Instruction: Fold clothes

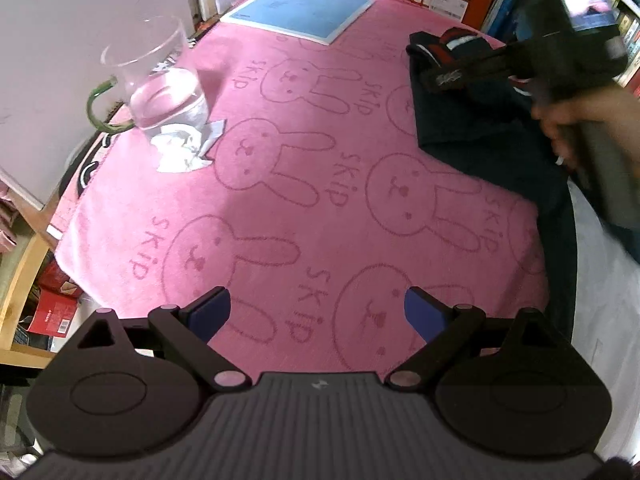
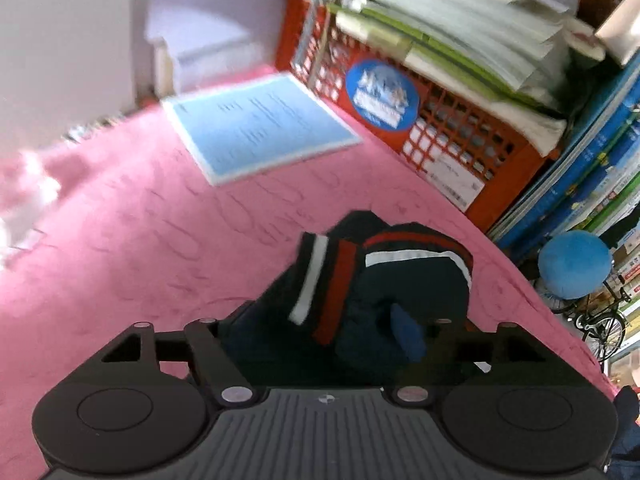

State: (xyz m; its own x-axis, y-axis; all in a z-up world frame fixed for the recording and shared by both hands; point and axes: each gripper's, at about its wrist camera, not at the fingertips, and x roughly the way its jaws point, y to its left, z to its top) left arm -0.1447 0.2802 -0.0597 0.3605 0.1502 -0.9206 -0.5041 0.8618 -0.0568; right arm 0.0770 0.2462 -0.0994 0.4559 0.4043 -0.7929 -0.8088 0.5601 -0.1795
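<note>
A dark navy garment (image 1: 480, 136) with red and white stripes lies bunched at the right side of the pink bunny towel (image 1: 280, 184). My right gripper (image 1: 448, 74), held by a hand (image 1: 568, 120), reaches down onto its striped end. In the right wrist view the garment (image 2: 400, 280) fills the space between the fingers of the right gripper (image 2: 324, 324). The jaws stand apart. The right blue pad (image 2: 406, 332) shows its bare face, while cloth hides the left finger. My left gripper (image 1: 316, 312) hovers open over bare towel, well to the left of the garment, with nothing between its pads.
A glass of water (image 1: 160, 84) stands on a crumpled tissue (image 1: 184, 148) at the towel's left edge. A blue sheet (image 1: 300, 8) lies at the back. A red crate (image 2: 440, 128) loaded with books and stacked folders (image 2: 580, 168) border the far right side.
</note>
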